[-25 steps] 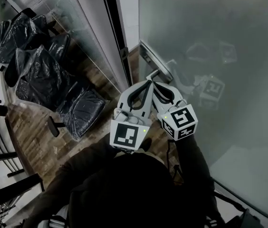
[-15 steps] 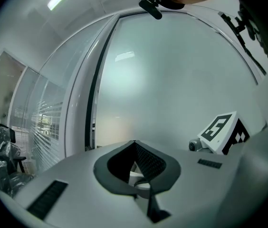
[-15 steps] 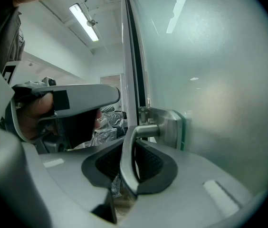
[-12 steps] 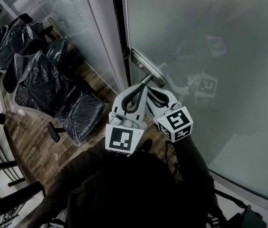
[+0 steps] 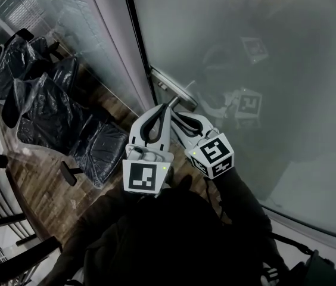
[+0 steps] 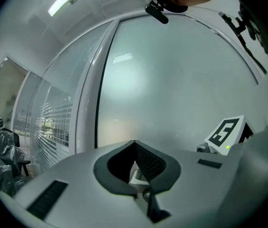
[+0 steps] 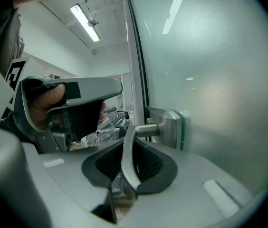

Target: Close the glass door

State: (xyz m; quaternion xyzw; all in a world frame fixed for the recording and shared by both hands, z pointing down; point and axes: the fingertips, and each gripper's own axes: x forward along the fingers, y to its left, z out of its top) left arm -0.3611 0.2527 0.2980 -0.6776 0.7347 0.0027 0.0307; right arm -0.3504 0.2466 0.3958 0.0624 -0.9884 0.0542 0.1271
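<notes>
Jaws — right gripper's (image 7: 134, 151) — clamp curved metal handle (image 7: 126, 167).

Wood-plank floor (image 5: 40, 180) down below, running right up to the glass door (image 5: 263, 46). Standing on it to the left is a cluster of office chairs (image 5: 52, 109), wrapped in black plastic and packed close together.

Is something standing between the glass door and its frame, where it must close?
Nothing visible does. The gap between the door and the frame looks clear. The chairs stand off to the left, away from it. The right claw grips the handle.
</notes>
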